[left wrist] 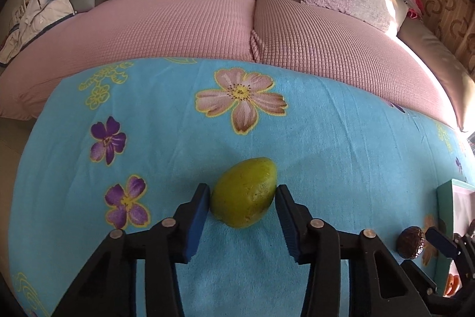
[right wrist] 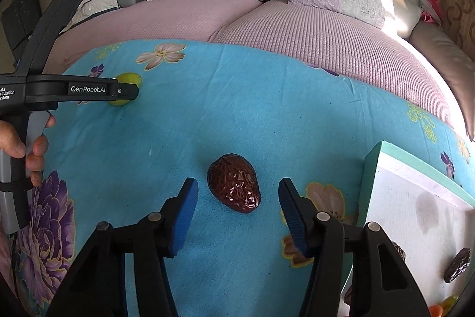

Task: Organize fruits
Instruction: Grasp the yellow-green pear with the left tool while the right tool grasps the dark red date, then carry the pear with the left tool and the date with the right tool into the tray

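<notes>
1. While your left gripper (left wrist: 243, 216) stands open with the green mango (left wrist: 244, 192) between its blue pads (left wrist: 197, 220), the near pad looks to be touching the skin and the other sits just off it; close off-centre and the rounded fruit may squirt forward over the soft floral blanket (left wrist: 326, 124).
2. Your right gripper (right wrist: 237, 213) is open too, and the wrinkled dark date (right wrist: 234, 183) lies between its fingers with a gap on each side, nearer the left one. It is small and glossy, so a shallow pinch may let it slip out.
3. The green-rimmed tray (right wrist: 369, 183) sits just right of the date and already holds dates and something orange at its near end; its raised rim could catch a low carry.
4. Your two grippers work well apart, but both paths lead to the tray, so they may crowd there.
5. The sofa cushions (left wrist: 166, 20) beyond lie clear of the work.
</notes>
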`<act>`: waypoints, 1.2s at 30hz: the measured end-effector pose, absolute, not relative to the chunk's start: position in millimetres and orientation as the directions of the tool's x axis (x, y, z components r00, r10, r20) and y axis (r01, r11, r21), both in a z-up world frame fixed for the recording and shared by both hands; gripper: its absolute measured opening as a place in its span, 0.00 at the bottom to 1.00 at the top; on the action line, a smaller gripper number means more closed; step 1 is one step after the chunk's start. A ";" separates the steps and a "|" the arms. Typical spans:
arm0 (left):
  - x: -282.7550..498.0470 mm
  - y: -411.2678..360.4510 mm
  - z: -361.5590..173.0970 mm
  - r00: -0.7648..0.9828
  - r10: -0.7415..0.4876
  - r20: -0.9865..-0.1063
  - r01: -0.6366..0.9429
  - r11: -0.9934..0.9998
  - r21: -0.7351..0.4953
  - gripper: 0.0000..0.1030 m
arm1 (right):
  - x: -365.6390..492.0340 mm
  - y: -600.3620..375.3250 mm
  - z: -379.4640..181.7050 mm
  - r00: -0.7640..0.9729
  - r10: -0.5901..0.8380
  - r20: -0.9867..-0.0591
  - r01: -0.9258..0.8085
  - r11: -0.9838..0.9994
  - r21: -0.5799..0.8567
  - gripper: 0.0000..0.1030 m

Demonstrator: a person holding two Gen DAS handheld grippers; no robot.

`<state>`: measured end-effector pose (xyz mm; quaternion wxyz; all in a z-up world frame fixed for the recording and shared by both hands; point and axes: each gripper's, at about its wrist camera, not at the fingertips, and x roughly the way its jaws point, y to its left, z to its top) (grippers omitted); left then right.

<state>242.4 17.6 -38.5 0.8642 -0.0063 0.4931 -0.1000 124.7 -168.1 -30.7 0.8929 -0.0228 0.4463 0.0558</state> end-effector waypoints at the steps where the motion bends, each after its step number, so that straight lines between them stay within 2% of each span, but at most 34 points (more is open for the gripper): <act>1: 241.8 15.8 -38.1 0.495 -0.172 -0.852 0.171 0.980 -0.098 0.45 | 124.6 -168.4 -30.2 0.597 0.080 -0.798 -0.119 0.993 0.010 0.49; 2: 241.3 14.1 -37.6 0.497 -0.165 -0.852 0.176 0.980 -0.087 0.45 | 124.7 -168.5 -29.8 0.598 0.080 -0.798 -0.118 0.993 0.011 0.42; 4: 239.1 13.4 -36.4 0.499 -0.170 -0.850 0.180 0.980 -0.090 0.45 | 124.1 -169.3 -29.2 0.597 0.089 -0.797 -0.122 0.992 0.020 0.36; 9: 225.1 13.7 -29.0 0.521 -0.179 -0.835 0.174 0.979 -0.102 0.45 | 119.4 -170.1 -22.8 0.609 0.096 -0.787 -0.125 0.992 0.024 0.33; 10: 220.4 13.7 -26.1 0.528 -0.187 -0.828 0.172 0.979 -0.111 0.45 | 117.9 -171.3 -20.4 0.614 0.097 -0.784 -0.125 0.992 0.025 0.25; 11: 215.2 14.1 -22.6 0.537 -0.196 -0.821 0.169 0.978 -0.123 0.45 | 115.6 -171.9 -17.8 0.619 0.094 -0.779 -0.122 0.992 0.023 0.21; 16: 190.1 9.3 -11.4 0.567 -0.236 -0.790 0.154 0.972 -0.179 0.45 | 106.3 -176.4 -12.1 0.624 0.098 -0.775 -0.125 0.992 0.025 0.18; 24: 146.1 12.2 -7.7 0.589 -0.231 -0.775 0.059 0.968 -0.244 0.45 | 107.1 -189.0 -16.4 0.621 0.126 -0.774 -0.096 0.992 0.085 0.18; 27: 130.6 11.4 -8.7 0.589 -0.209 -0.781 0.034 0.972 -0.235 0.45 | 105.3 -190.5 -16.2 0.624 0.159 -0.765 -0.102 0.987 0.122 0.18; 30: 119.9 10.4 -9.9 0.591 -0.215 -0.777 0.031 0.969 -0.244 0.45 | 106.1 -182.9 -18.3 0.618 0.160 -0.770 -0.128 0.987 0.101 0.19; 32: 117.6 10.6 -10.1 0.592 -0.217 -0.777 0.039 0.970 -0.241 0.45 | 108.4 -178.4 -20.4 0.615 0.155 -0.773 -0.136 0.987 0.090 0.28; 36: 117.3 14.3 -11.8 0.591 -0.223 -0.775 0.031 0.967 -0.255 0.45 | 114.9 -172.2 -26.2 0.599 0.156 -0.786 -0.154 0.985 0.079 0.39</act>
